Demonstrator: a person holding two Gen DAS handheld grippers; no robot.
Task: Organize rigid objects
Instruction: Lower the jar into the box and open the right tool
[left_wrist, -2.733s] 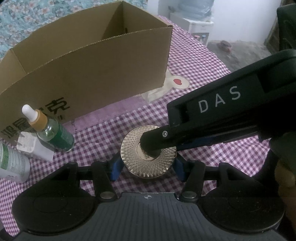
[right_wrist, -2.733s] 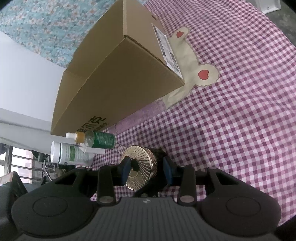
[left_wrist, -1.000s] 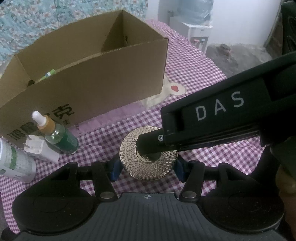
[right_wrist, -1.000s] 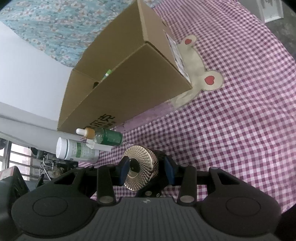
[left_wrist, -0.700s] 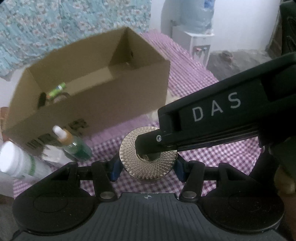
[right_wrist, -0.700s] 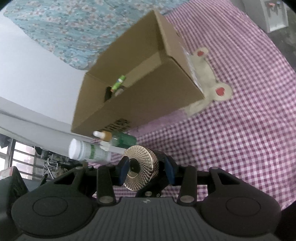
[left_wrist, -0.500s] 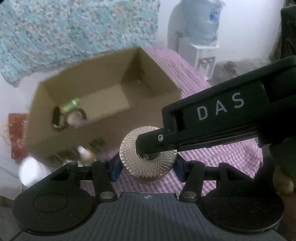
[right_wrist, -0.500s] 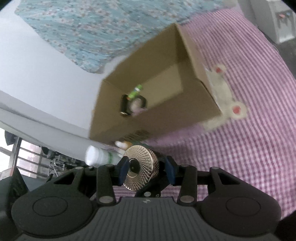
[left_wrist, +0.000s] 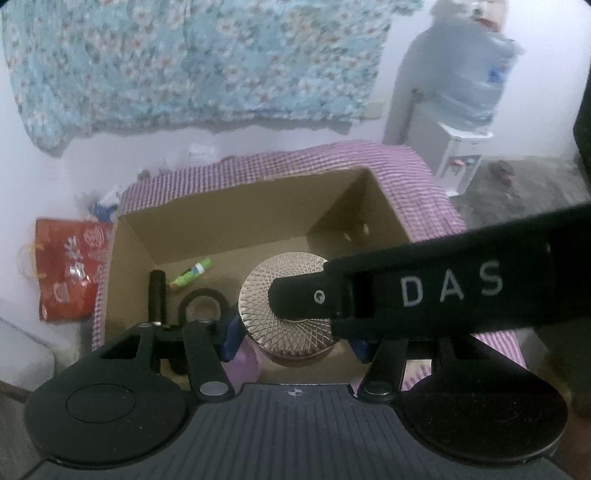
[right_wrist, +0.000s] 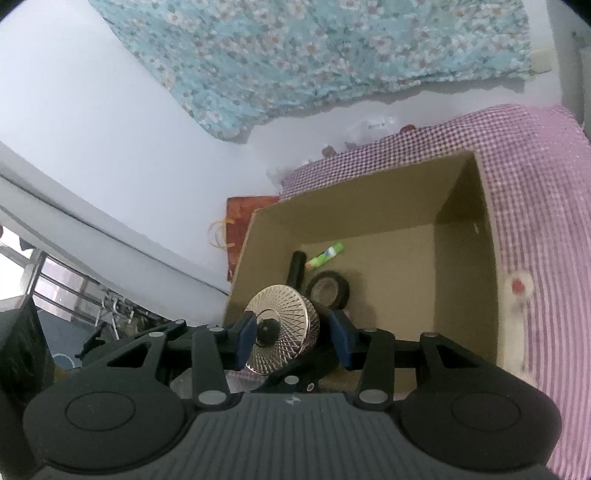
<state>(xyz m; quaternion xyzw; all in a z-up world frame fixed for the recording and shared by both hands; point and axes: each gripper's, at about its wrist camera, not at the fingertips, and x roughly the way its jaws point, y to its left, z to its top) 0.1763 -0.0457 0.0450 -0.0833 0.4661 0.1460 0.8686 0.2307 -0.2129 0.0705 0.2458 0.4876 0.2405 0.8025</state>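
Observation:
A round jar with a gold patterned lid (left_wrist: 273, 314) (right_wrist: 284, 338) is held in the air above the near wall of the open cardboard box (left_wrist: 258, 206) (right_wrist: 461, 295). My left gripper (left_wrist: 293, 338) is shut on the jar's sides. My right gripper (right_wrist: 293, 339) is shut on the jar top to bottom; one finger (left_wrist: 306, 299) lies across the lid. Inside the box lie a black tape roll (left_wrist: 201, 304) (right_wrist: 328, 291), a black cylinder (left_wrist: 157, 295) (right_wrist: 297, 267) and a green tube (left_wrist: 190, 275) (right_wrist: 327, 254).
The box stands on a purple checked tablecloth (left_wrist: 424, 177) (right_wrist: 535, 184). A red bag (left_wrist: 68, 273) sits left of the table by the wall. A water dispenser (left_wrist: 461, 103) stands at the far right.
Both grippers lifted the jar off the tablecloth and carried it up over the box. The box interior now shows, and the bottles on the table have dropped out of view.

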